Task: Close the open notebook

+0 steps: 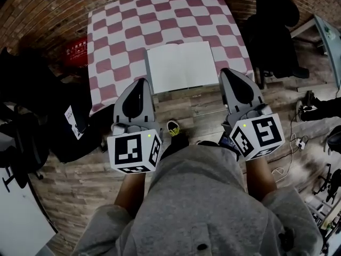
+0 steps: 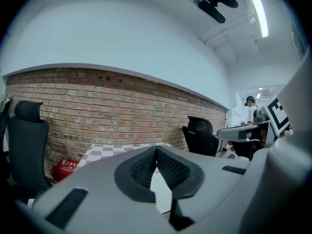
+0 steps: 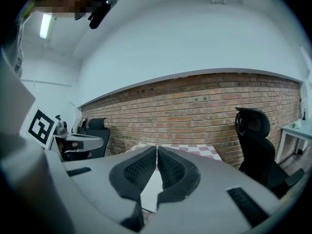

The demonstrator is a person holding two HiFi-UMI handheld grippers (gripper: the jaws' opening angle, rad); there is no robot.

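Note:
An open notebook (image 1: 181,65) with blank white pages lies flat at the near edge of a table covered with a red-and-white checked cloth (image 1: 160,20). My left gripper (image 1: 141,82) is just short of the table's near edge, off the notebook's left corner, with its jaws shut and empty. My right gripper (image 1: 227,71) is beside the notebook's right corner, also shut on nothing. In the left gripper view the shut left gripper (image 2: 156,149) points at the table, with a white page (image 2: 161,191) below the pads. The right gripper (image 3: 157,148) shows the same above the page (image 3: 150,189).
A brick wall (image 2: 122,106) stands behind the table. Black office chairs (image 1: 274,31) are at the right and another (image 2: 27,140) at the left. A red box (image 1: 77,49) sits on the floor left of the table. Dark bags (image 1: 64,127) and cables (image 1: 298,143) lie on the wooden floor.

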